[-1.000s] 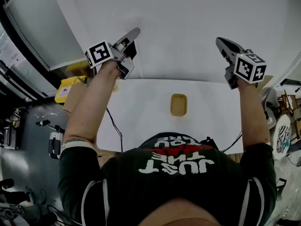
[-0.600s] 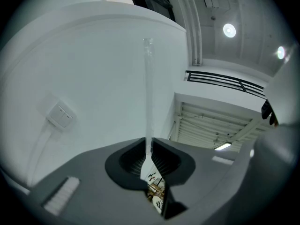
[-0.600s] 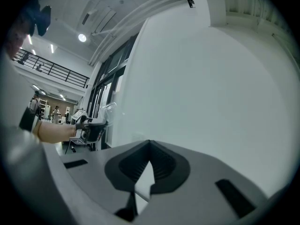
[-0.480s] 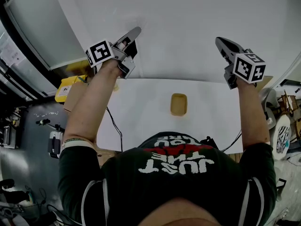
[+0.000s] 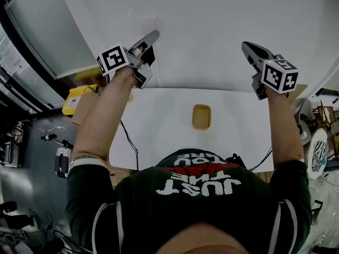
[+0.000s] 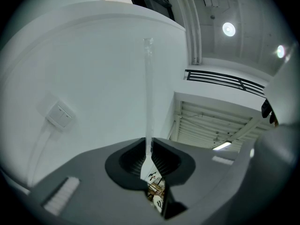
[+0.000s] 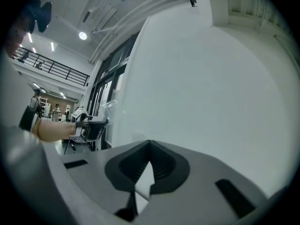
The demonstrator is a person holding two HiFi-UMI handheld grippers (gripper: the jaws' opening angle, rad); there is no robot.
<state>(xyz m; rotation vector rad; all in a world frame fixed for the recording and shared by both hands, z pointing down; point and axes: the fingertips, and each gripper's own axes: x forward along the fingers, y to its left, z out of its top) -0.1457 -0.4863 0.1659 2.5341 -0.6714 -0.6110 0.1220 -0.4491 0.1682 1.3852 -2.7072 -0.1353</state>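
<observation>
White table [image 5: 159,121] holds tan tray [image 5: 201,117]; left claw [image 6: 149,146] pinches clear plastic [image 6: 149,90]

White capitals on the person's black shirt [image 5: 201,205], near in the head view, read "JUST THE", upside down to that camera. Beyond them lay a red band [image 5: 204,168] whose letters could not be made out, and past it a folded line of white letters that perhaps ended in "URE". The yellow box [image 5: 79,96] at the left bore a white label, too small to read. The cubes on the left gripper [image 5: 152,35] and the right gripper [image 5: 247,46] showed only black-and-white square markers, no letters. Nothing could be read in either gripper view.
</observation>
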